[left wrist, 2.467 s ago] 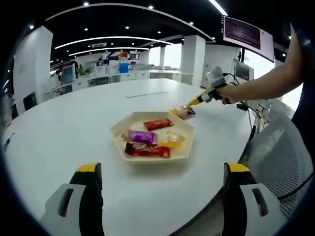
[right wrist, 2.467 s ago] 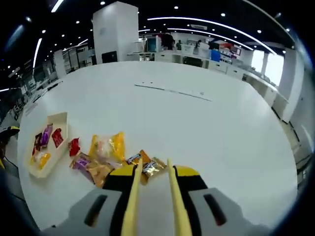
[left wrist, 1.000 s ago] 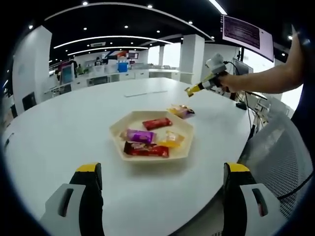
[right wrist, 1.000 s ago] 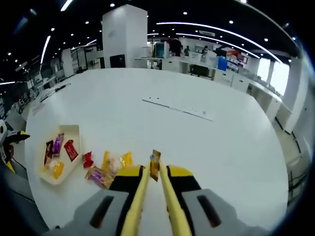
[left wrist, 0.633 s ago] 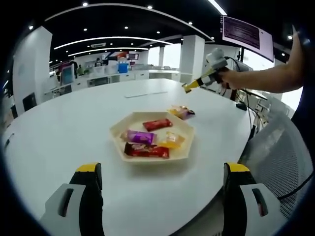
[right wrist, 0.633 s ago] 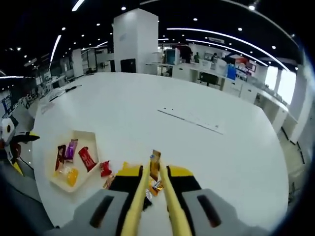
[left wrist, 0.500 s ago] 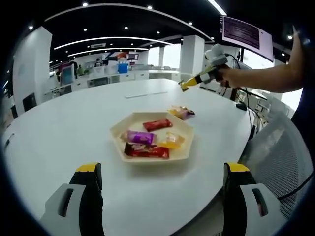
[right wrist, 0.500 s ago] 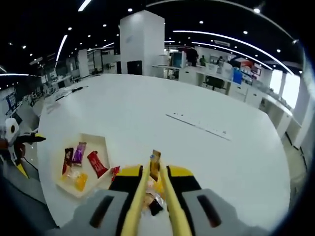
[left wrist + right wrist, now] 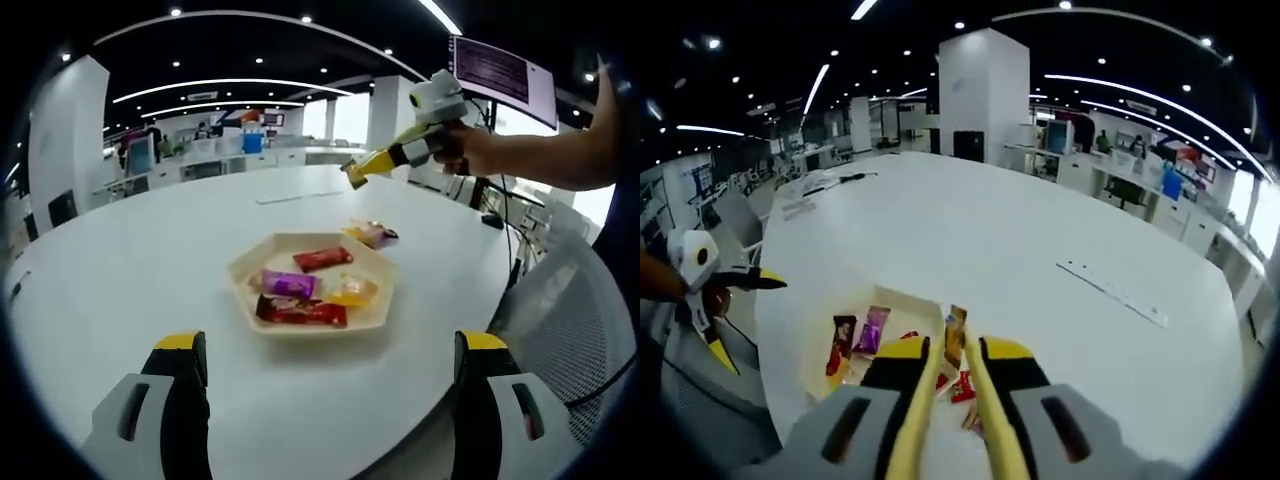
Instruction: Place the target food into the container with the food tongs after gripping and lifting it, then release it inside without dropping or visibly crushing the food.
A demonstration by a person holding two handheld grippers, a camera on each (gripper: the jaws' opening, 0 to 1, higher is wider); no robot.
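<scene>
One small wrapped candy (image 9: pixel 955 336), brown and gold with a touch of blue at its upper tip, stands upright between the two yellow tong blades (image 9: pixel 923 400) of the right tool (image 9: pixel 952 345), which are pressed nearly together on it. In the right gripper view the candy hangs in the air above the near edge of the cream hexagonal tray (image 9: pixel 902 300), not touching it. The tray rests on the round white worktop (image 9: pixel 970 230) and holds several wrapped sweets: a purple one (image 9: pixel 873 329), a dark red bar (image 9: pixel 841 336) and a yellow piece low beside them. More loose wrappers (image 9: pixel 962 388) lie on the worktop just beside the tray, partly hidden behind the tool.

In the left gripper view the right tool (image 9: pixel 352 170) is raised well above the worktop (image 9: pixel 120 250), beyond the tray (image 9: pixel 240 272), held by a hand (image 9: pixel 470 150) at the end of a bare forearm reaching in from the right; its yellow tips slope down toward the tray. A few loose sweets (image 9: pixel 370 233) lie just past the tray's far edge. The left tool (image 9: pixel 330 370) stays low at the near side, its jaws spread wide with nothing between them.
</scene>
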